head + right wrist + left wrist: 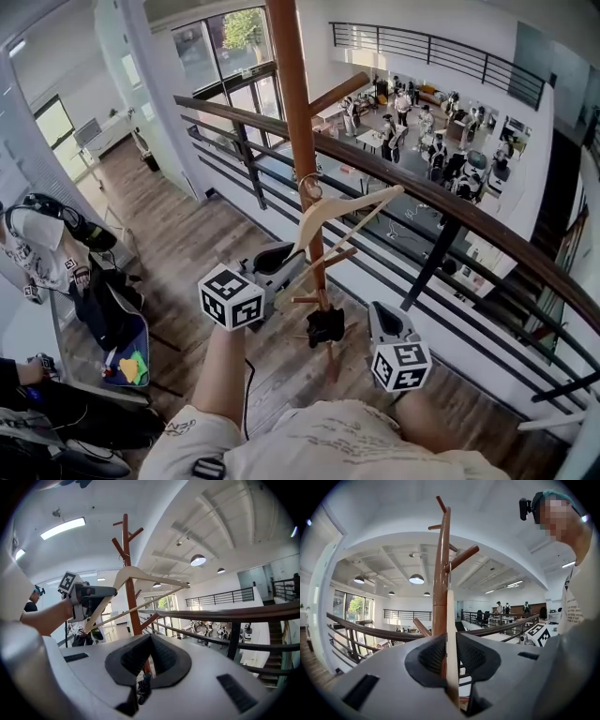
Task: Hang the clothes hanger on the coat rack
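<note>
Clothes hanger [352,202] is a pale wooden one, and you hold it up against the coat rack [292,103]. Your left gripper [281,258] pinches the low end of one shoulder. In the left gripper view the wood [451,634] stands edge-on between the pads, which press on it from both sides.

From that grip the hanger's long axis climbs toward 1 o'clock in the head view. The metal hook [309,187] sits at the top of it, just beside the right edge of the pole. You cannot tell from these views whether the hook touches the pole. It does not seem to rest on any peg yet.

The nearest free peg [337,91] branches off the pole at about 1 o'clock from the hook, higher up. The coming move therefore looks like a lift along the pole, then a drop of the hook over that peg.

Your right gripper [382,314] hangs low at 5 o'clock from the pole, well apart from the hanger. Its jaws look pressed together with nothing between them. The left hand is the one placed to finish this.
</note>
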`<state>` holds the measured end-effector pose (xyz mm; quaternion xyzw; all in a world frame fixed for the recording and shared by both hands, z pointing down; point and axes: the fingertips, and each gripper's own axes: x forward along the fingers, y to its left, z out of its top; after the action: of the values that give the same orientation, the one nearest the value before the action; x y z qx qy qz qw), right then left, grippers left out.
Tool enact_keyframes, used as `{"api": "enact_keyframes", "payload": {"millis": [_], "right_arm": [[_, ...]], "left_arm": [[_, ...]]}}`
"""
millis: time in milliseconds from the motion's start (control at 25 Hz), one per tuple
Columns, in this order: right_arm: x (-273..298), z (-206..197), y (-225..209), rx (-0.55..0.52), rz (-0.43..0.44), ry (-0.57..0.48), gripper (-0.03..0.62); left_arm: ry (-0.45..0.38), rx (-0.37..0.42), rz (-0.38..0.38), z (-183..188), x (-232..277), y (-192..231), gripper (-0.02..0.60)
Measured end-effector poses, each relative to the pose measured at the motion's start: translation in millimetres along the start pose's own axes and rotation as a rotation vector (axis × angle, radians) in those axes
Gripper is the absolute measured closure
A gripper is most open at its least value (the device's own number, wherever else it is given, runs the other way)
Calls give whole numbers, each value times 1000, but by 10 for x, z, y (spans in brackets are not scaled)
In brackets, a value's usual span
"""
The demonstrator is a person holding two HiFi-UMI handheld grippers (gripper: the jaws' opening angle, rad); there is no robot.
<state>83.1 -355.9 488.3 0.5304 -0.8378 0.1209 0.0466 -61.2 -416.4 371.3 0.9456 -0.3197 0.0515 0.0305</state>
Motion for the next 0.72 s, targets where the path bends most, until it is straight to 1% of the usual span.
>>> {"api": "enact_keyframes", "payload": {"millis": [200,360,560,720], "right_arm": [[29,-39,-13,-1,6,7,592],[36,-34,13,-4,12,11,592],[73,-36,-9,-8,15,13,592],[82,-39,-9,-8,19,16,592]], "left_arm": [[-7,21,22,-8,16,27,508],[-2,43,18,6,-16,23,502],[8,116,33,34,-21,63,491],[29,203,91,71,-27,103,480]]}}
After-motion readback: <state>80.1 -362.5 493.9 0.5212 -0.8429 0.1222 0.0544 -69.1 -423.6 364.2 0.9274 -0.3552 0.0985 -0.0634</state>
